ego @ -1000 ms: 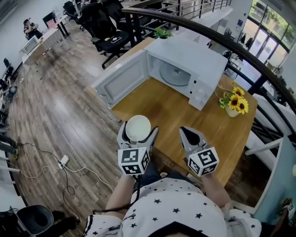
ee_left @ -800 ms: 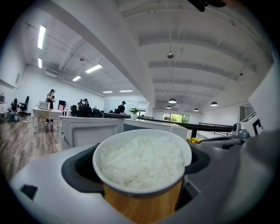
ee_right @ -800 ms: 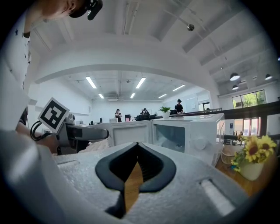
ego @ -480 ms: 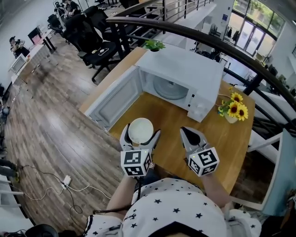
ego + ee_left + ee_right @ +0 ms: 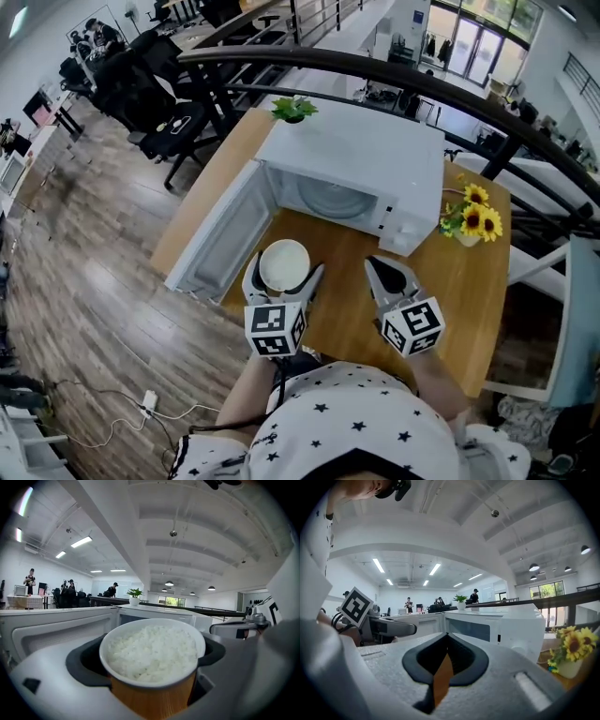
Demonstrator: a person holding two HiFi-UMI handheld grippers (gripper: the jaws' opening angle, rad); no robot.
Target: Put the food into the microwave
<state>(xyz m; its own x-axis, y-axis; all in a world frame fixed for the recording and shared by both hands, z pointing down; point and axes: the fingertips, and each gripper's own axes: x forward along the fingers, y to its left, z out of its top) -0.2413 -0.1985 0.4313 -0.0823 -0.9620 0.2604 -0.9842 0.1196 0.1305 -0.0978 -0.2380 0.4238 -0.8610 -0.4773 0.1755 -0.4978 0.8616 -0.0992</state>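
Note:
A paper cup of white rice (image 5: 283, 265) (image 5: 152, 660) sits between the jaws of my left gripper (image 5: 281, 277), which is shut on it just above the wooden table's near left part. Ahead stands the white microwave (image 5: 361, 173) (image 5: 506, 625) with its door (image 5: 217, 236) swung wide open to the left and the glass turntable (image 5: 330, 199) visible inside. My right gripper (image 5: 386, 279) (image 5: 446, 667) hovers beside the left one, jaws closed together with nothing in them.
A vase of sunflowers (image 5: 472, 218) stands right of the microwave. A small potted plant (image 5: 293, 110) sits behind it. The wooden table (image 5: 464, 281) ends near my body. A dark curved railing (image 5: 450, 94) runs behind the table; office chairs (image 5: 150, 103) stand at far left.
Both grippers have drawn closer to the microwave, the cup still held in the left one. The open door now lies just left of the cup.

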